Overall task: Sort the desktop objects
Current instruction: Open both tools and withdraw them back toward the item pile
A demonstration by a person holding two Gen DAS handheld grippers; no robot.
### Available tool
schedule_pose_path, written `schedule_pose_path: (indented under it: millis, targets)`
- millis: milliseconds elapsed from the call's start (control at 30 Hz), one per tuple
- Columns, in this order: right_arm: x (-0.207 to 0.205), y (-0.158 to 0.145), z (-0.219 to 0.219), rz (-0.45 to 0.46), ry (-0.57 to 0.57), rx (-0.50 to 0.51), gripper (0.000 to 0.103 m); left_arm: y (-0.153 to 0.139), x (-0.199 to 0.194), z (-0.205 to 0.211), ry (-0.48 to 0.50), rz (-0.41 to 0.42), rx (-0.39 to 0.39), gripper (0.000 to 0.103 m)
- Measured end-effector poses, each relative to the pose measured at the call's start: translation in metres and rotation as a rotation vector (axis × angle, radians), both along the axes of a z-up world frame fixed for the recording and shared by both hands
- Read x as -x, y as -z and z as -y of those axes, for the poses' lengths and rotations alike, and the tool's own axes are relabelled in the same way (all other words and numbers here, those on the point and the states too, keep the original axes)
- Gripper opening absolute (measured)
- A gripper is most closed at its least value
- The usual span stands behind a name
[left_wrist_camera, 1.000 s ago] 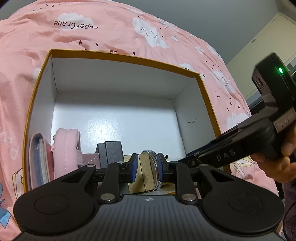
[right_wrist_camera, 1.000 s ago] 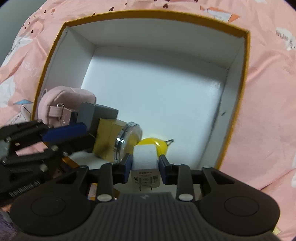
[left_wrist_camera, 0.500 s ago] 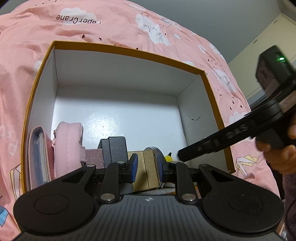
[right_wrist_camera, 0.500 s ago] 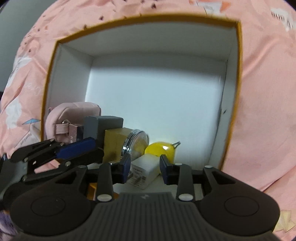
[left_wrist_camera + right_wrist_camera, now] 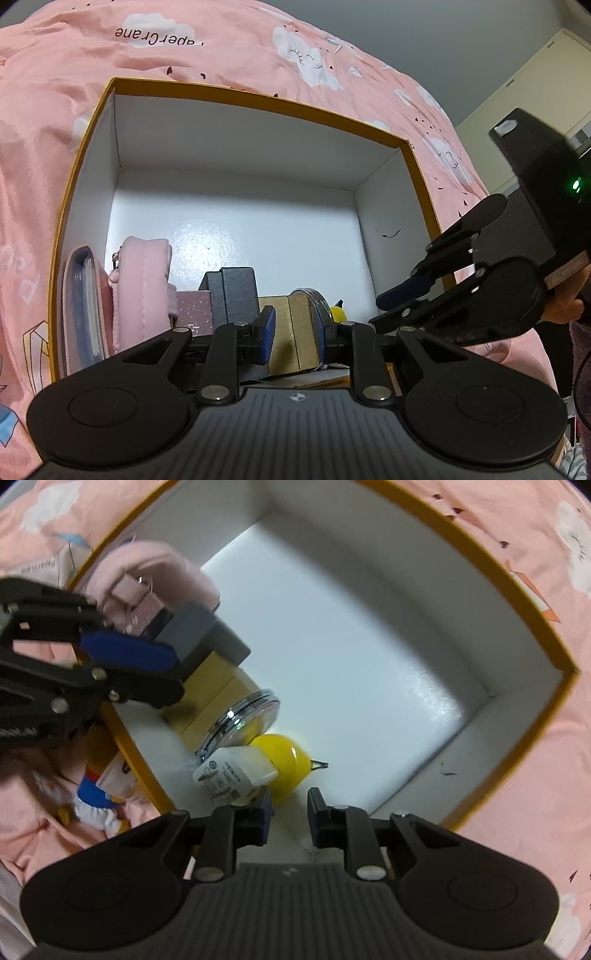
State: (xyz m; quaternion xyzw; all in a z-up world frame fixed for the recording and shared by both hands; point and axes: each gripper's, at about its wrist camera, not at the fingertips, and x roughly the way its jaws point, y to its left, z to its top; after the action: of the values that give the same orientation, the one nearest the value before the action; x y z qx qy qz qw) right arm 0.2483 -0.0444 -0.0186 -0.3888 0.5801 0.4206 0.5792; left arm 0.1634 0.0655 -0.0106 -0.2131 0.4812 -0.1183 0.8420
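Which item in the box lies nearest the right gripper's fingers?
The white charger, just beside the right gripper, resting against the yellow ball; everything else sits farther away.

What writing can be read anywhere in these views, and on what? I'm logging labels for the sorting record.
"aperCrane", seen upside down with its start cut off: on the pink bedsheet behind the box.
A brand word and small marks on the white charger: too blurred and small to read.
Faint print on the sheet in the right wrist view: illegible.
Nothing else is readable.
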Motion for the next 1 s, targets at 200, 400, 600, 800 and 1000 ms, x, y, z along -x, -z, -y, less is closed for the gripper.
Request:
schedule_pose_path:
  millis: [200, 400, 600, 800, 1000]
  targets:
    - [-0.002, 0.002, 0.002, -0.011, 0.003, -0.008, 0.018, 0.001, 0.001, -0.002, 0.001, -0.001, 0.000, 0.024]
    - [0.000, -0.024, 0.019, 0.055, 0.064, -0.081, 0.019, -0.010, 0.013, -0.001, 0.008, 0.036, -0.015, 0.024]
    - [0.041, -0.076, 0.053, 0.169, 0.182, -0.397, 0.036, -0.031, 0.043, -0.005, -0.001, 0.090, -0.038, 0.026]
    - [0.102, -0.083, 0.085, 0.270, 0.230, -0.611, 0.049, -0.037, 0.075, 0.002, -0.020, 0.101, -0.081, 0.043]
    - [0.145, -0.054, 0.099, 0.267, 0.323, -0.659, 0.052, -0.034, 0.101, 0.012, 0.010, 0.100, -0.113, 0.061]
